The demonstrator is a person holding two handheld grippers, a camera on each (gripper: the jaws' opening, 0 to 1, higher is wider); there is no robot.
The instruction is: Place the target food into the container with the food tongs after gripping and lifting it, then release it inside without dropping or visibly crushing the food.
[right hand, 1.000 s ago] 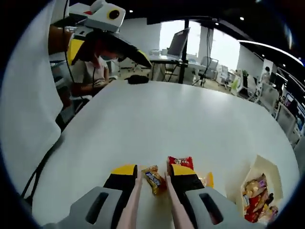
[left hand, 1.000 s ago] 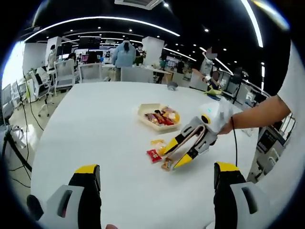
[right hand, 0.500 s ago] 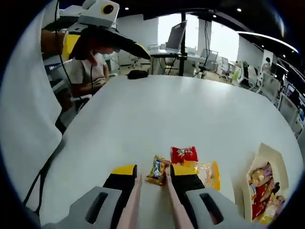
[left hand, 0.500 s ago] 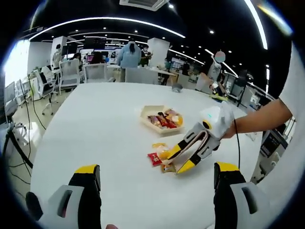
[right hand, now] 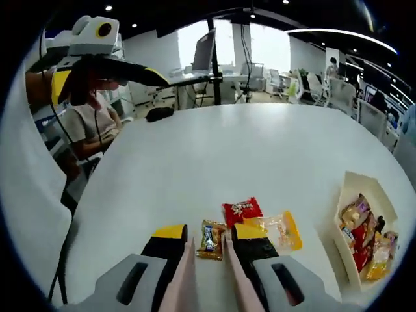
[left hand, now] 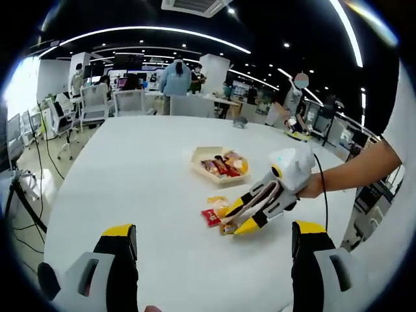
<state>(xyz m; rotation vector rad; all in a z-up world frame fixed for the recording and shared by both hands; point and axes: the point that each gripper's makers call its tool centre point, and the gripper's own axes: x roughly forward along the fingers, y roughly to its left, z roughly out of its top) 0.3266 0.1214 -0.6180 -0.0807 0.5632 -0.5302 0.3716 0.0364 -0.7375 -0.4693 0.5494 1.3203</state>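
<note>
— Right hand-held gripper first: how does it stand to the food?

— Low over the white round desk, its pale tong blades nearly together around the near end of a small brown-and-gold wrapped snack packet. Whether the blades truly pinch it or merely flank it, I cannot tell. The packet lies flat on the desk, its long axis running near-to-far, roughly in line with the jaws.

— And the container?

— A cream paper tray already holding snacks sits to the right of the packet and a little farther, well apart. So the carry goes rightward.

— Anything in the way?

— A red square snack packet lies just beyond the brown one, and a clear orange-edged wrapper just right of it, between packet and tray. A lift should clear both, I judge.

— The other hand?

— Left hand-held gripper has its jaws spread wide, holding nothing, well back from the snacks. The right one is plainly nearer.
</note>
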